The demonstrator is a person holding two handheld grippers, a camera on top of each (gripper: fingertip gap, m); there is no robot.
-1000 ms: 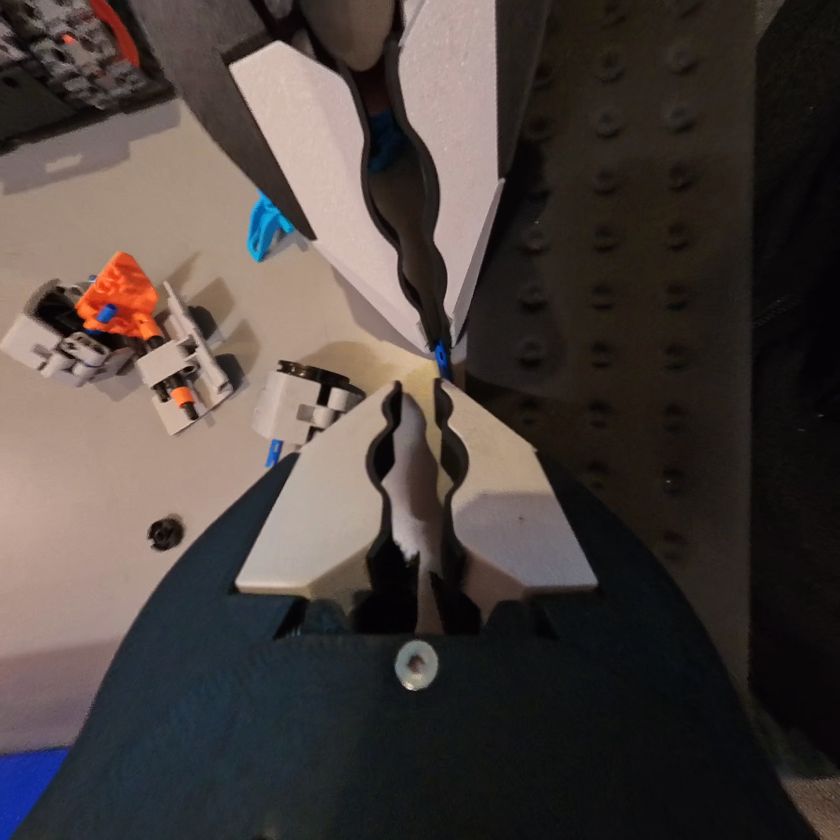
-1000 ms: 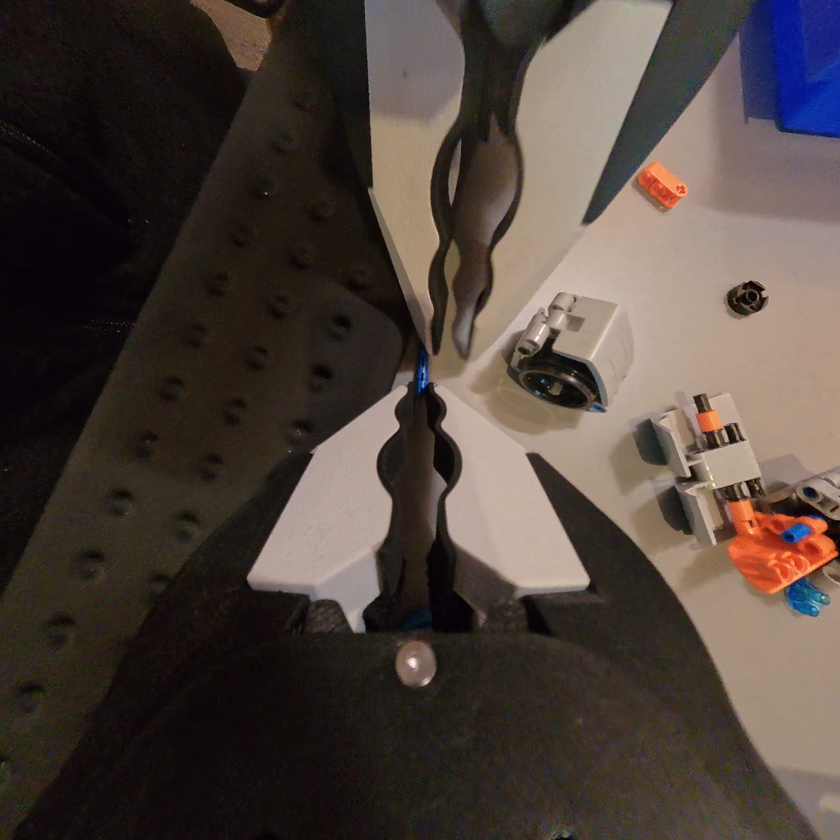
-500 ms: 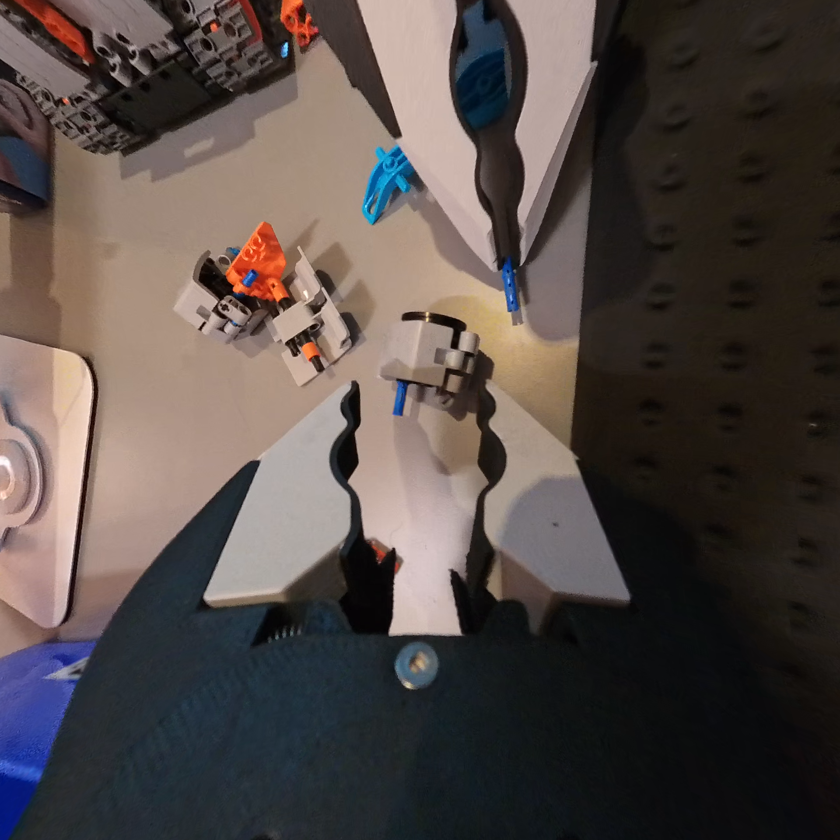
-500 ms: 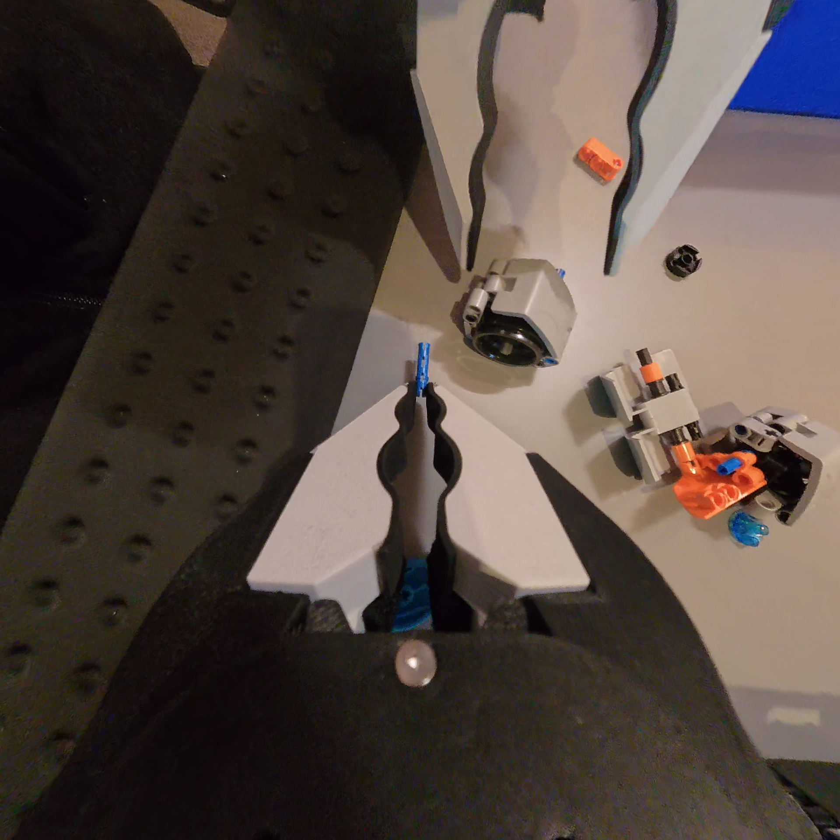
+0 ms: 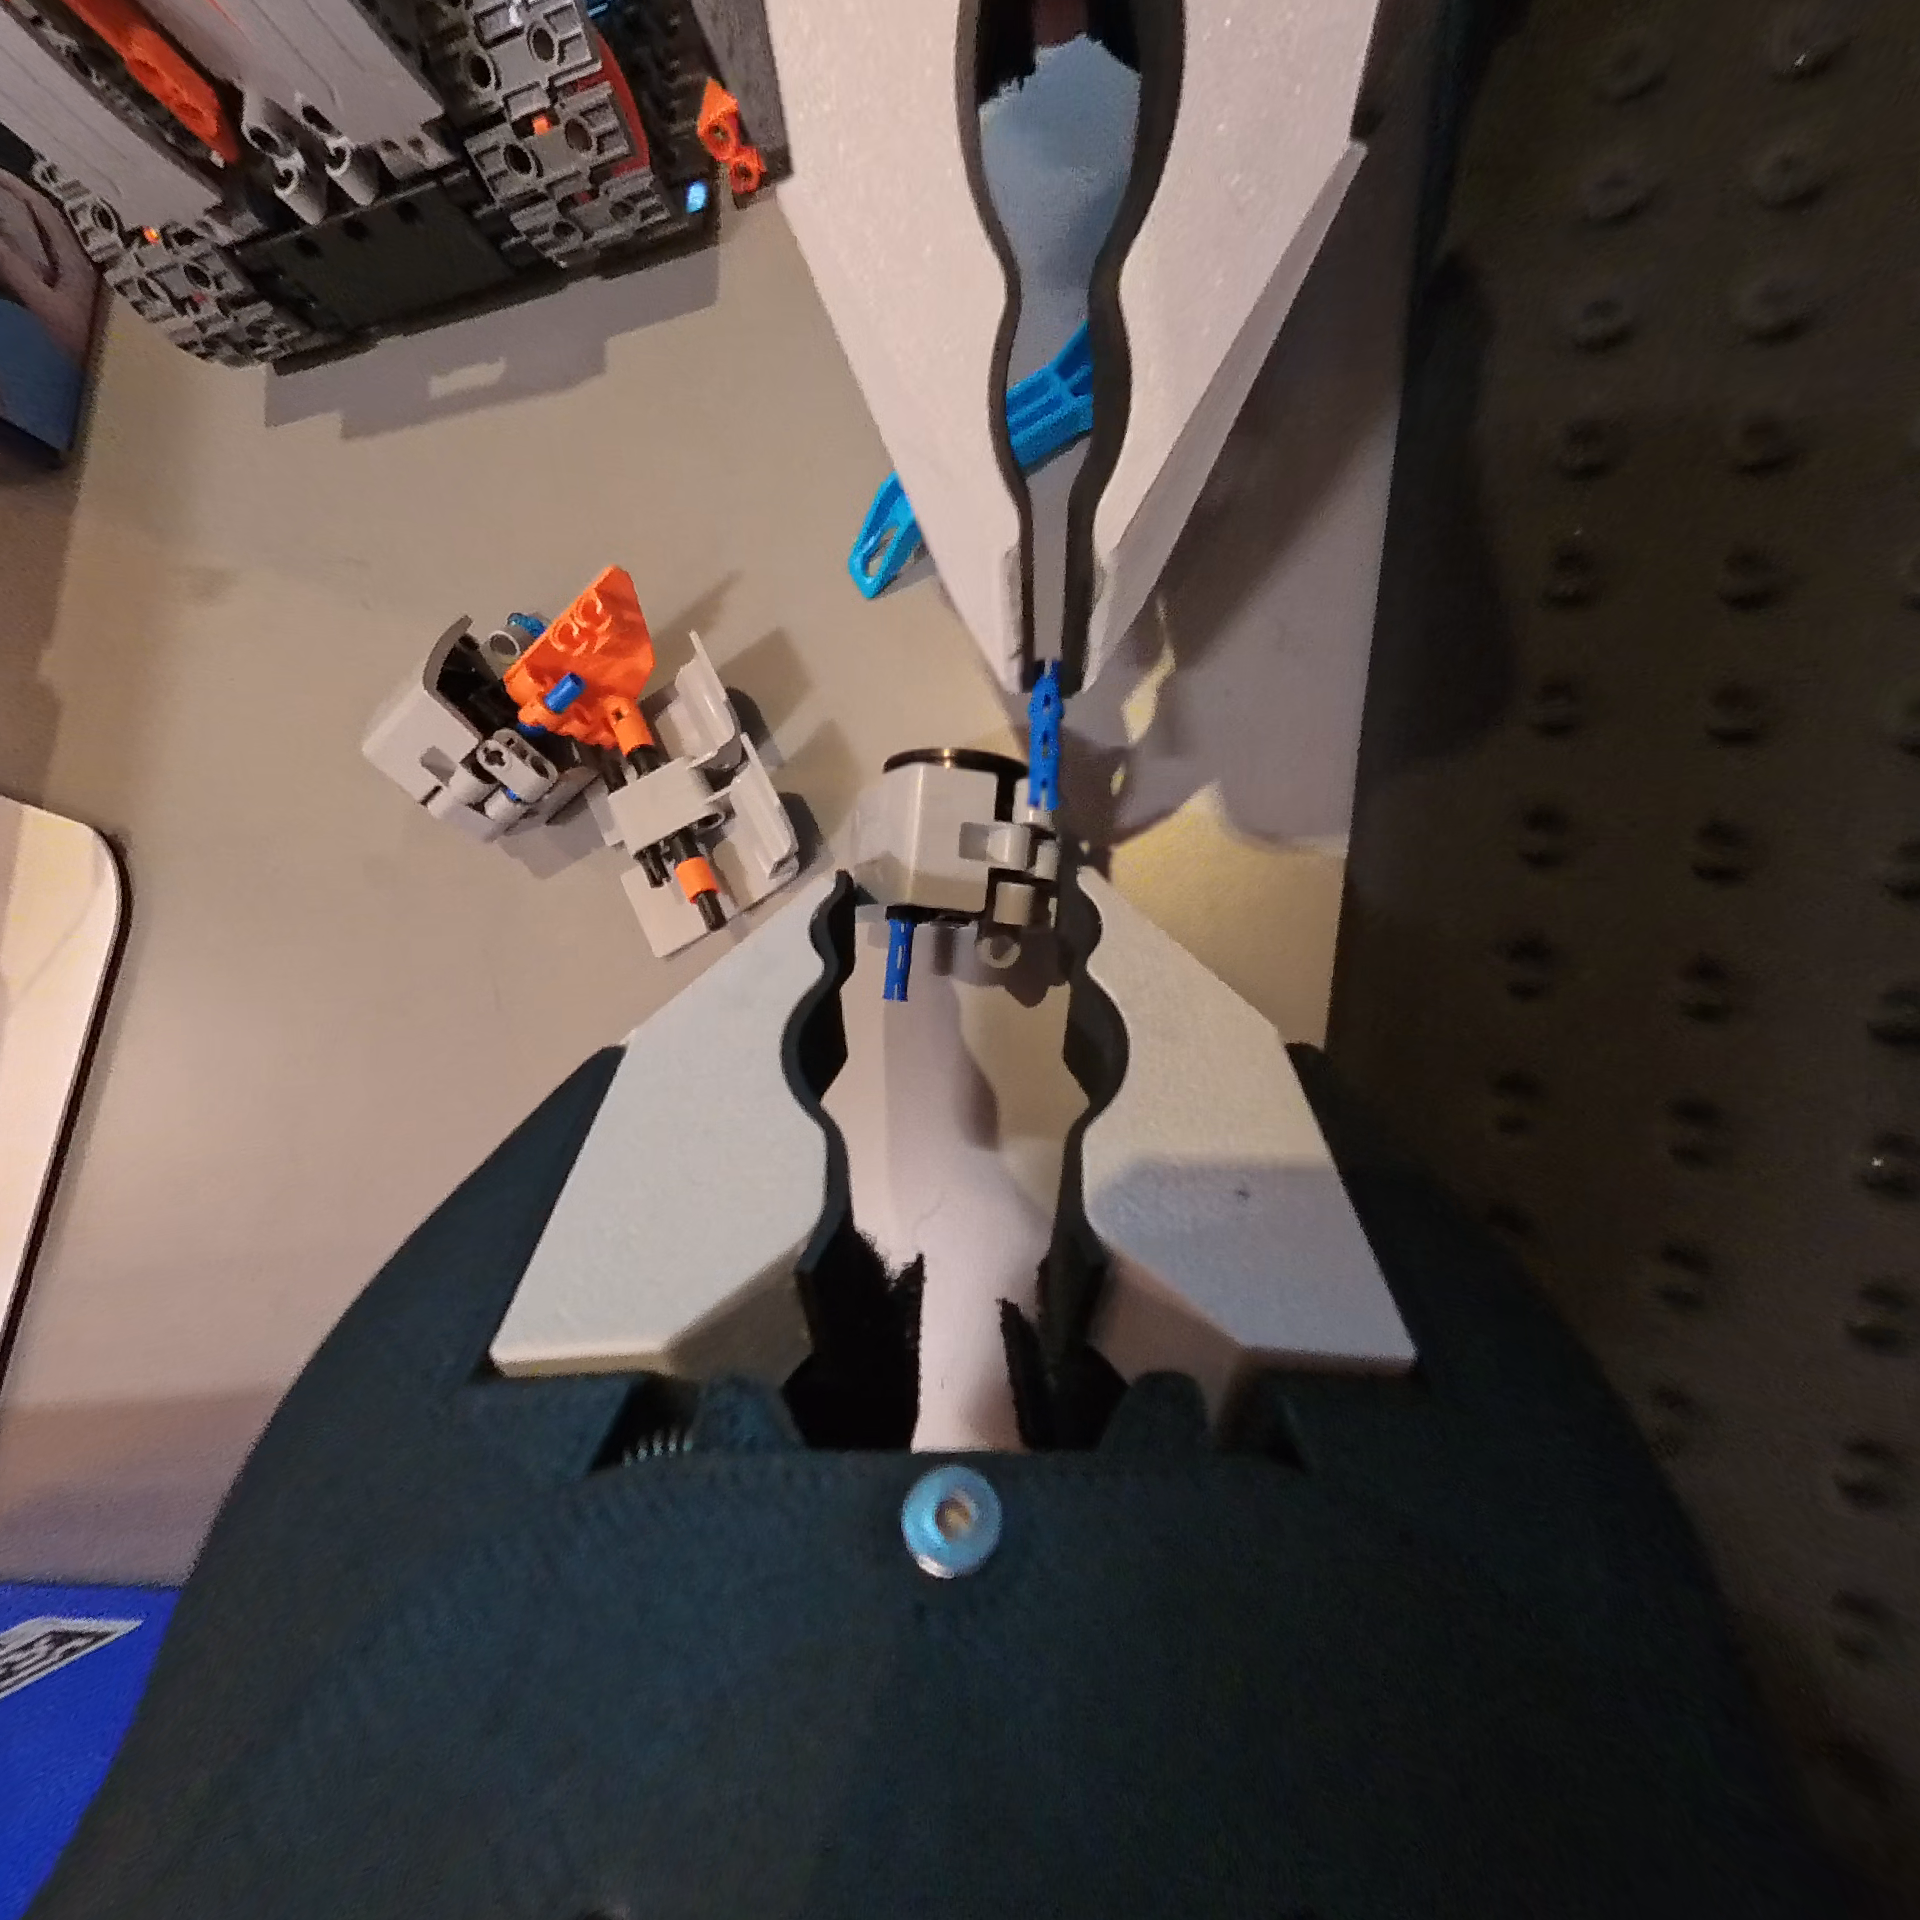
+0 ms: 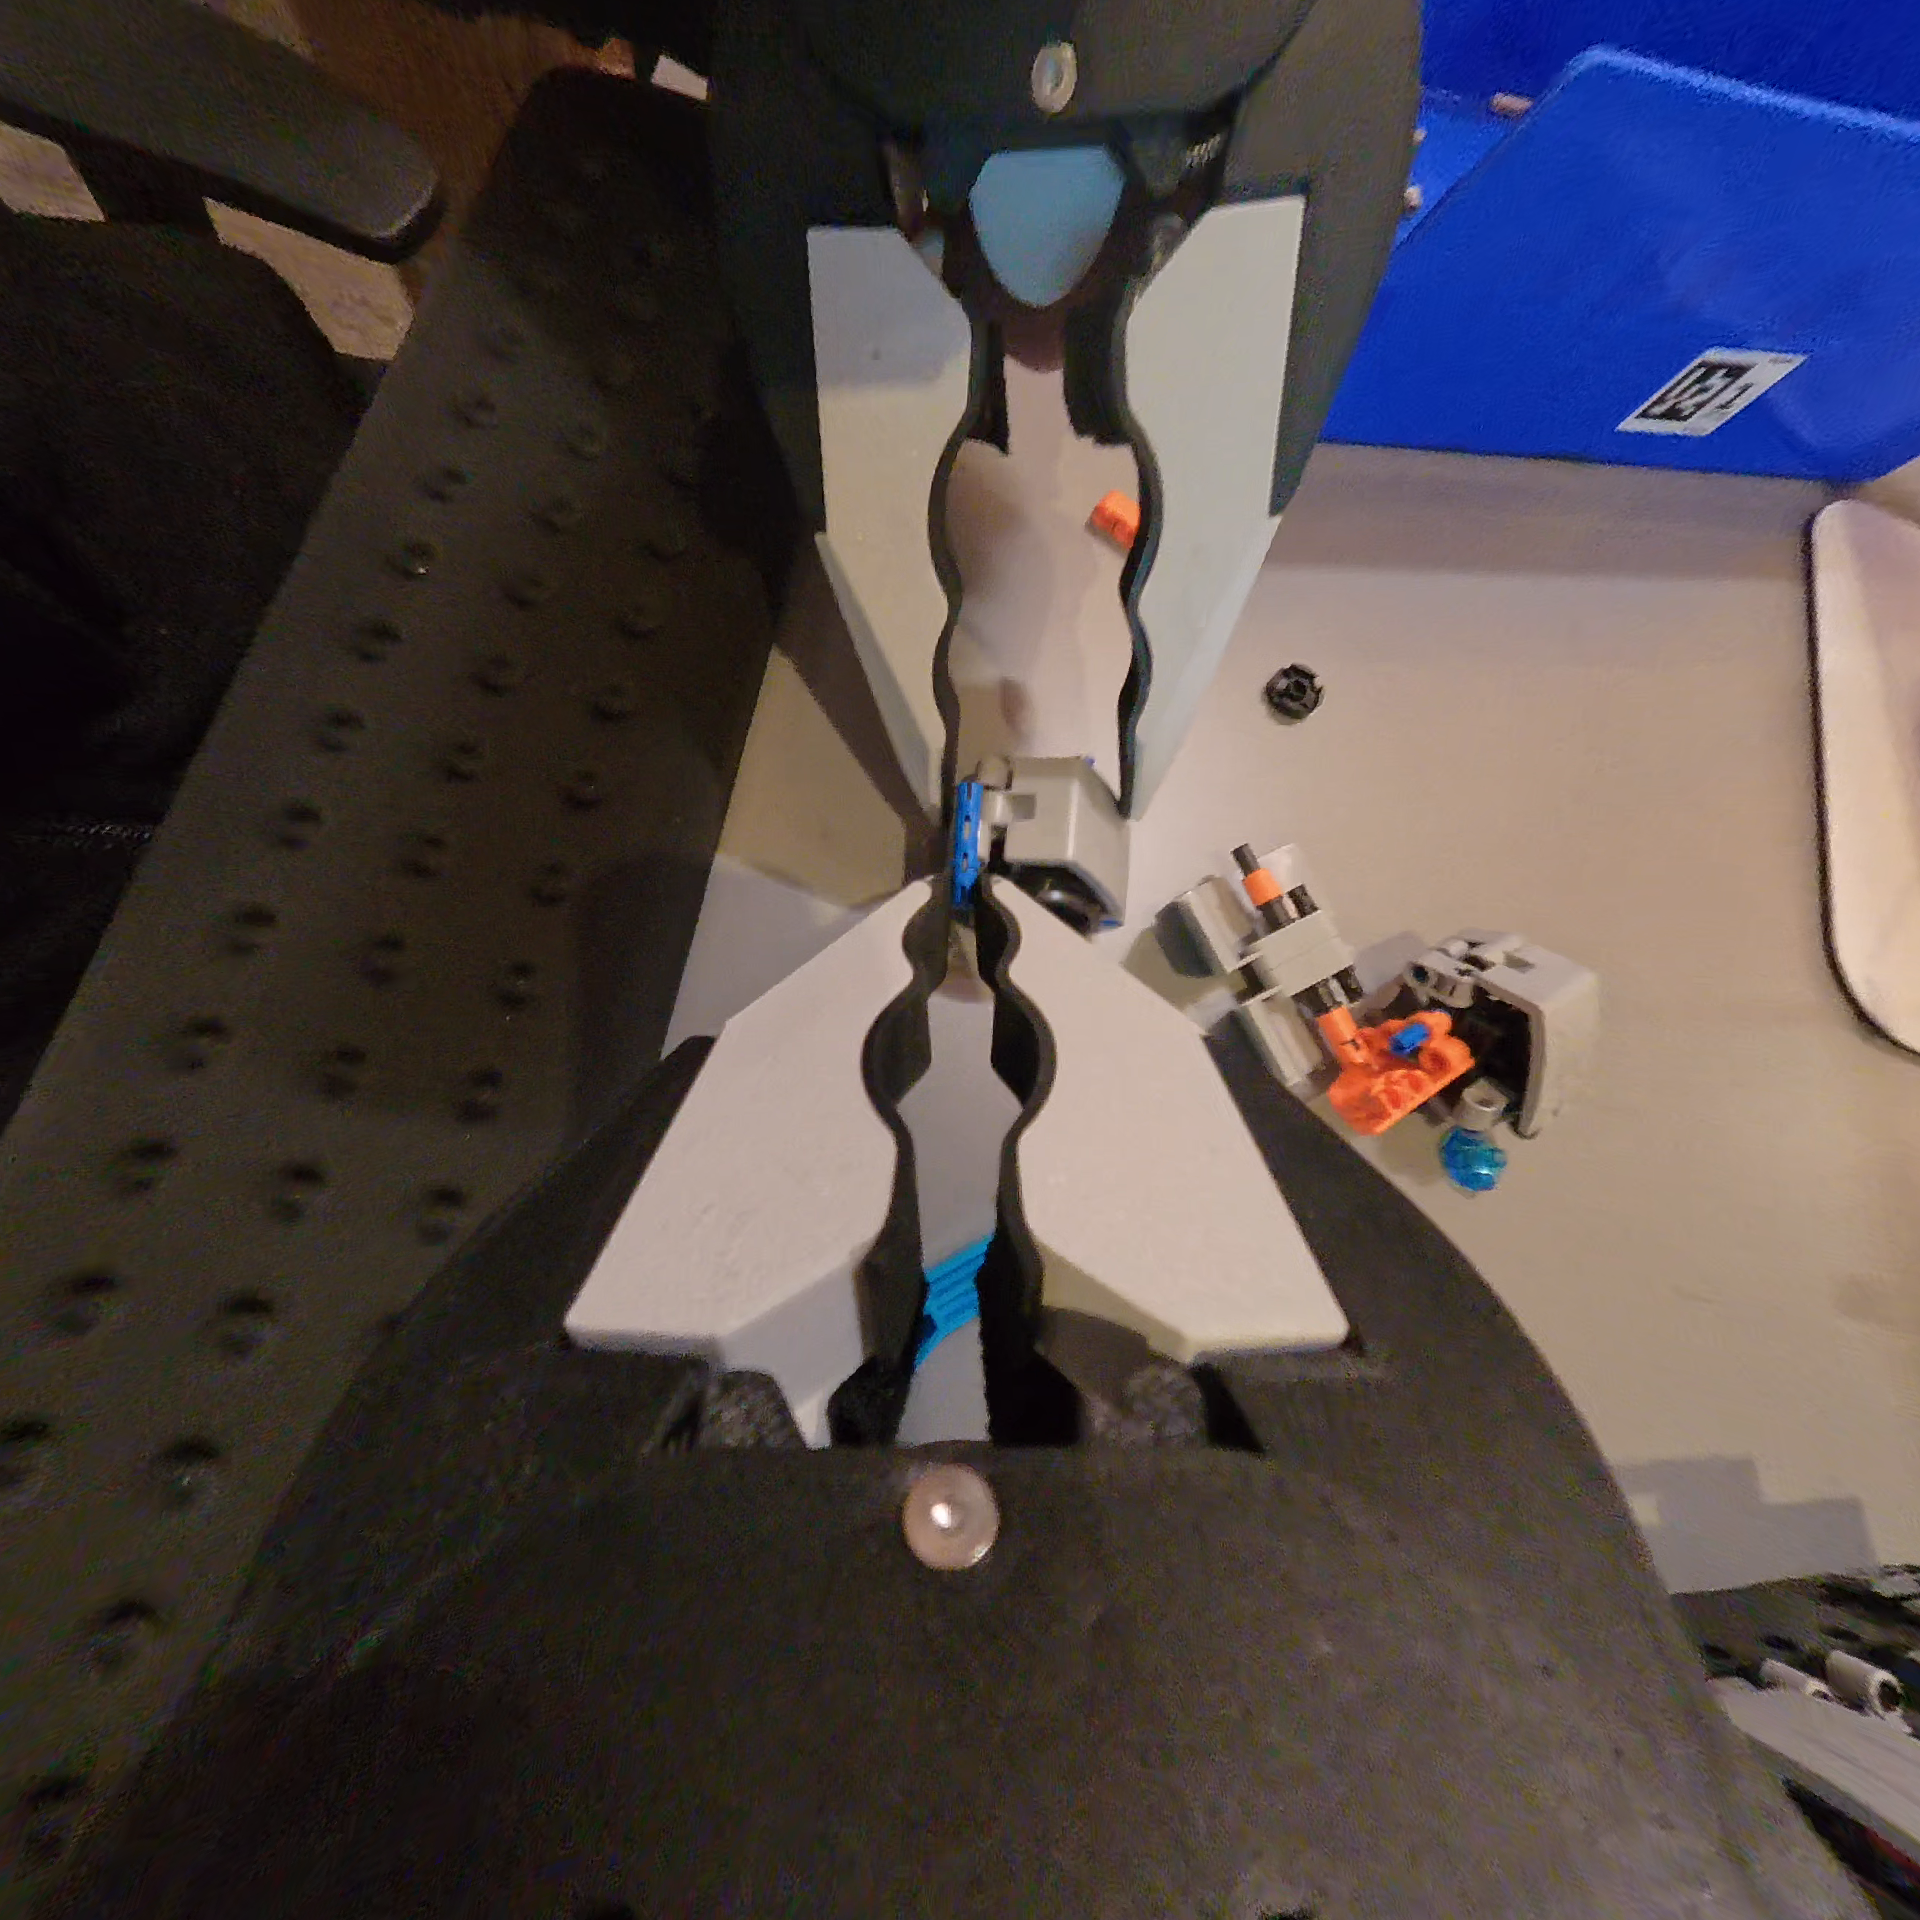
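Right wrist view: right hand-held gripper (image 6: 961, 914) pinches thin blue pin (image 6: 967, 844).

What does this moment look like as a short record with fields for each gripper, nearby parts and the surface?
left gripper: open, jaws astride grey block
right gripper: shut on blue pin, pin tip at the block's side
nearby: grey and orange assembly; small black round piece
surface: beige table
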